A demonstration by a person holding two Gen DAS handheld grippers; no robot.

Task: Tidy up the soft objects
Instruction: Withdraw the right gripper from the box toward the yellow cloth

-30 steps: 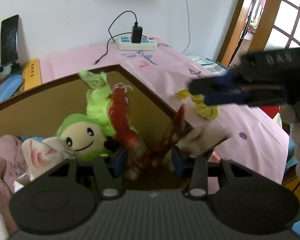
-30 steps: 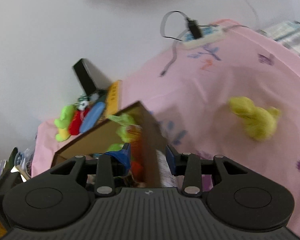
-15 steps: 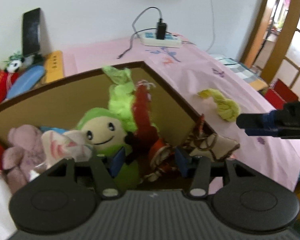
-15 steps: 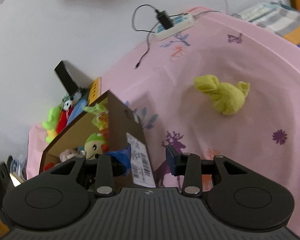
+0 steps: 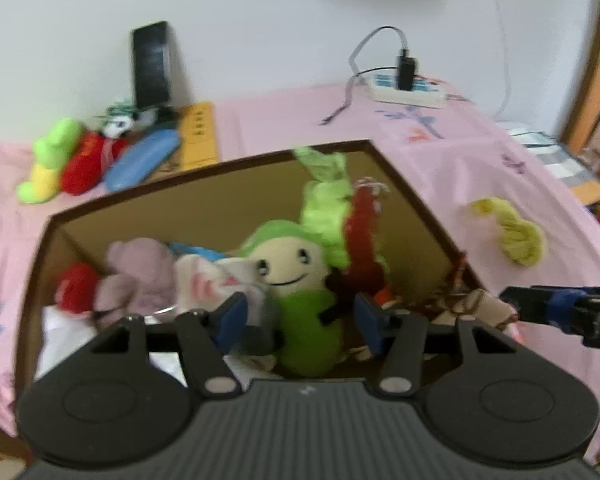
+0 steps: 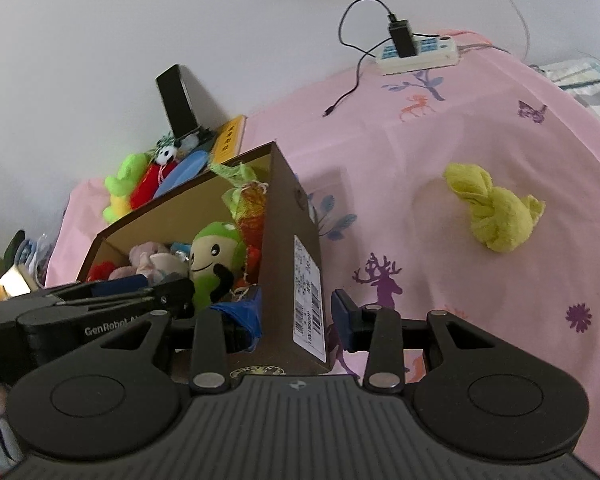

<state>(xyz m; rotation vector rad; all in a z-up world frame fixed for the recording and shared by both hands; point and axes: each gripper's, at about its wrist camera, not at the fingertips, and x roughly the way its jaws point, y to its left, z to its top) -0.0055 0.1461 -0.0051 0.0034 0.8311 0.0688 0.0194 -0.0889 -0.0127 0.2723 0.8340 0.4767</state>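
Holding: brown cardboard box (image 6: 276, 216), wall clamped by right gripper (image 6: 296, 314). Left gripper (image 5: 298, 316), jaws opening, nothing gripped, over green smiling plush doll (image 5: 300, 280) inside. Yellow knotted cloth (image 6: 496, 212) lies apart on pink sheet (image 6: 460, 128).

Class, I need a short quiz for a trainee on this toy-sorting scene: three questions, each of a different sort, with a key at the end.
1. True or false: the yellow knotted cloth toy lies inside the cardboard box.
2. Multiple choice: the right hand-held gripper has between its fingers (A) the smiling green plush, (B) the side wall of the box, (C) the power strip.
3. Fill in: the black charger is plugged into the ______.

Key: 1. False, it lies on the pink cloth outside the box. 2. B. 3. Power strip.
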